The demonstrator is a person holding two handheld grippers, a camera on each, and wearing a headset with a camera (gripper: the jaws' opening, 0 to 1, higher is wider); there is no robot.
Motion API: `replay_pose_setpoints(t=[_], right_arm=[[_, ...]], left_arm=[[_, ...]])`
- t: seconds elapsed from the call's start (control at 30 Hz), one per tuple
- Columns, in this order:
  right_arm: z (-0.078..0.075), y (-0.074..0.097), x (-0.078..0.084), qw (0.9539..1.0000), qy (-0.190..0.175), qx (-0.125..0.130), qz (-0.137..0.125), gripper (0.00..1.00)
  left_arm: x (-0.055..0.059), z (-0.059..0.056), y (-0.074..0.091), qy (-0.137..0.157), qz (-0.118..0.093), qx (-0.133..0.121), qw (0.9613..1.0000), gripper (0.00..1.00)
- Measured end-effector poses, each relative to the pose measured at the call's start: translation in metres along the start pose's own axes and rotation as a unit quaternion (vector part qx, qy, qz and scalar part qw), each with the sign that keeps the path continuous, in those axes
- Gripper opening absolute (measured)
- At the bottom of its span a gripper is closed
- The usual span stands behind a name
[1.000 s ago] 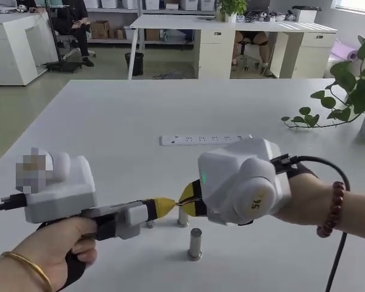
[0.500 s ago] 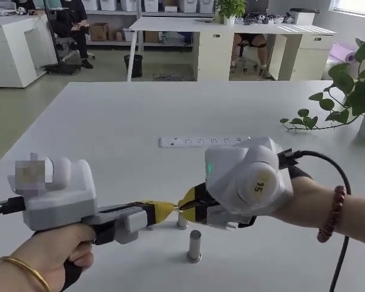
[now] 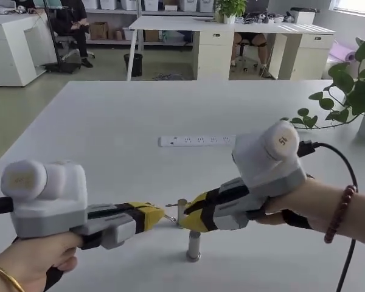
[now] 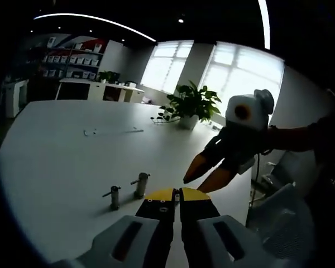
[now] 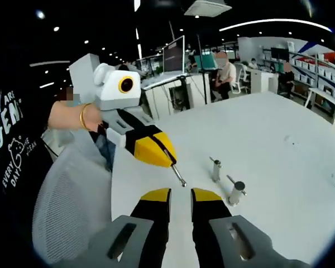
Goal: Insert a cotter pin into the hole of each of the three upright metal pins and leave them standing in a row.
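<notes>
Two upright metal pins [image 5: 215, 169] [image 5: 236, 192] each carry a cotter pin through the top; the left gripper view shows them as well [image 4: 114, 198] [image 4: 140, 185]. In the head view one of them [image 3: 182, 210] stands between the two gripper tips. A bare pin [image 3: 194, 244] stands nearer me. My left gripper [image 3: 160, 213] is shut on a thin cotter pin [image 5: 179, 176] that sticks out of its yellow tips. Just right of it, my right gripper [image 3: 191, 214] is open with nothing between its fingers.
A white power strip [image 3: 198, 140] lies across the middle of the white table. A potted plant [image 3: 347, 91] trails over the table's right edge. Desks and seated people are in the room beyond.
The right gripper has rolled so its camera box now sits on top, and its tips have drawn back a little from the left gripper's tips, which they met before.
</notes>
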State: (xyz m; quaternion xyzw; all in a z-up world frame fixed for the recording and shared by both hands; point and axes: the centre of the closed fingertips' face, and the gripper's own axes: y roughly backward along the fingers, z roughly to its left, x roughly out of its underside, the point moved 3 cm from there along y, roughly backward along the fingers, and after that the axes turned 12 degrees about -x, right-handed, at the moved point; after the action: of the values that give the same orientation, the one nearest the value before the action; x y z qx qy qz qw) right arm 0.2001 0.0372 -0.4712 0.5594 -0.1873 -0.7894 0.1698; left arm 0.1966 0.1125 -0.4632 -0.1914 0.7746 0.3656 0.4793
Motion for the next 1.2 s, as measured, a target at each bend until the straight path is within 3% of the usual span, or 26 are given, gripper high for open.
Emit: replay_pose_setpoints(t=[0.1,0.37,0.7,1.2], right_arm=[[0.001,0.002,0.003,0.9999,-0.004,-0.010,-0.003,0.10],[0.016,0.001,0.006,0.9976,-0.024,-0.062,-0.022,0.10],[0.029,-0.003,0.012,0.9939,-0.018,-0.108,-0.011,0.10],[0.042,-0.008,0.013,0.9895,-0.012,-0.143,-0.010,0.00]], left_arm=[[0.001,-0.002,0.003,-0.018,-0.001,0.013,0.9998,0.00],[0.002,-0.015,0.009,-0.028,-0.015,0.062,0.9976,0.00],[0.004,-0.031,0.016,-0.036,-0.019,0.118,0.9921,0.00],[0.006,-0.043,0.020,-0.034,-0.018,0.156,0.9871,0.00]])
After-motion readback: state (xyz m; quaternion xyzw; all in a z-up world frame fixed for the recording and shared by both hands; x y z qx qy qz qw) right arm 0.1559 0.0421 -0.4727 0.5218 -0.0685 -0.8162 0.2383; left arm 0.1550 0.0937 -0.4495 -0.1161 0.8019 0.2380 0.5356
